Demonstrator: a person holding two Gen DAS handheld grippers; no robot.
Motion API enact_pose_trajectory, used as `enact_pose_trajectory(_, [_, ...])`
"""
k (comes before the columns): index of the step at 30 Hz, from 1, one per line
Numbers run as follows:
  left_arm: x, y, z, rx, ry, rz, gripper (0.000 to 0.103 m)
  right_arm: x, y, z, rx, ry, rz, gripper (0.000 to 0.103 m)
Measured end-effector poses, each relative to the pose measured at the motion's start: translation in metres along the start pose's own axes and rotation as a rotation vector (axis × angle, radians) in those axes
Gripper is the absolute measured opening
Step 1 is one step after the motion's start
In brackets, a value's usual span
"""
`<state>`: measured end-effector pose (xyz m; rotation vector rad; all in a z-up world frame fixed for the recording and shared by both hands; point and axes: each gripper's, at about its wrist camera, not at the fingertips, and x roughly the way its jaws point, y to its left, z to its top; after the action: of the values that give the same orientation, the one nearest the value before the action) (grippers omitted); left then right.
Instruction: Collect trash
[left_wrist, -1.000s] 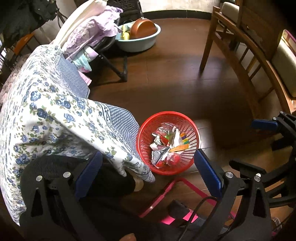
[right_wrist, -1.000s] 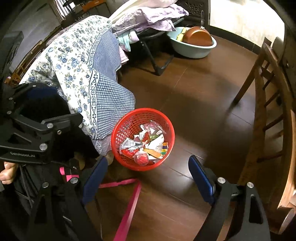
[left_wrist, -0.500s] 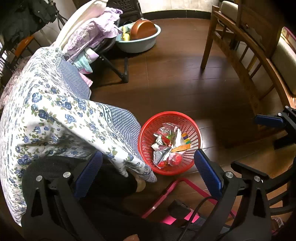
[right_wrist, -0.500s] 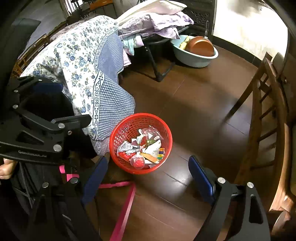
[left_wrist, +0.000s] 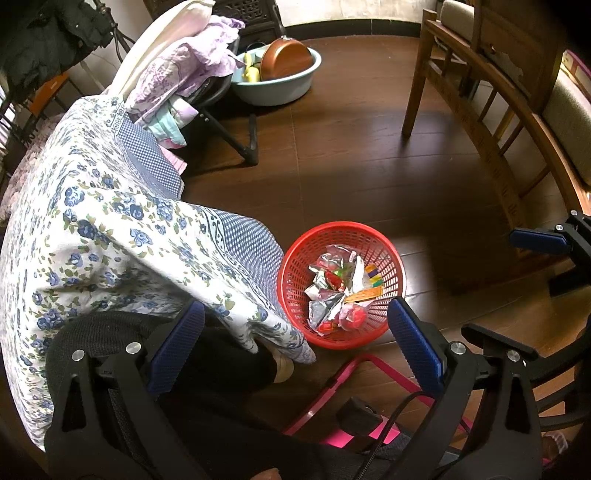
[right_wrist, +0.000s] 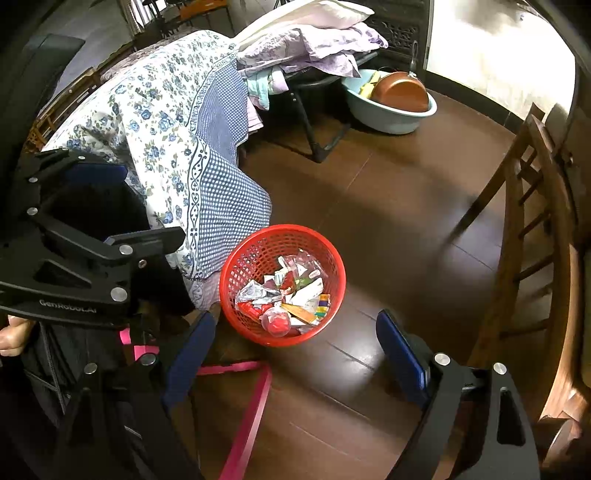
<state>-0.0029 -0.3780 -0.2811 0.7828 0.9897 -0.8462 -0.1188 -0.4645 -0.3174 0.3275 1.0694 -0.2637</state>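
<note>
Bedding, a floral quilt (left_wrist: 110, 236), drapes down on the left. Just right of its hanging corner a red basket (left_wrist: 295, 266) stands on the dark wood floor (left_wrist: 369, 177), full of crumpled wrappers (left_wrist: 334, 291). Left gripper (left_wrist: 295, 343) and right gripper (right_wrist: 295, 354) hover near it, both released and empty. Wooden chair (left_wrist: 480, 122) far right.

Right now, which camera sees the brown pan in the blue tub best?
The right wrist view: the brown pan shows its whole round face. The left wrist view shows the pan too, but smaller, near the top edge.
</note>
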Motion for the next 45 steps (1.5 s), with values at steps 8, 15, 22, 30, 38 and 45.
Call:
enact_pose_trajectory(8, [0.0,-0.0004,0.0001,0.0,0.0,0.0,0.095,-0.0001,0.0012,0.0001,-0.001,-0.001,0.001,0.087])
enact_pose_trajectory(15, [0.0001,0.0001,0.0002,0.001,0.0,0.001,0.095,-0.0001,0.0014,0.0,0.001,-0.001,0.001,0.087])
enact_pose_trajectory(22, [0.0,-0.0013,0.0009,-0.001,0.0,0.001,0.095,-0.0003,0.0024,0.0002,0.0,-0.002,0.001,0.087])
enact_pose_trajectory(30, [-0.0005,-0.0009,0.0012,0.006,-0.004,0.003,0.095,-0.0003,0.0024,0.0002,0.0,-0.002,0.001,0.087])
enact_pose_trajectory(38, [-0.0036,-0.0027,0.0038,0.029,-0.023,0.028,0.095,-0.0003,0.0024,0.0004,0.0,-0.001,0.001,0.087])
enact_pose_trajectory(45, [-0.0026,-0.003,0.0034,0.028,-0.021,0.029,0.095,-0.0002,0.002,0.0002,0.001,-0.003,0.002,0.087])
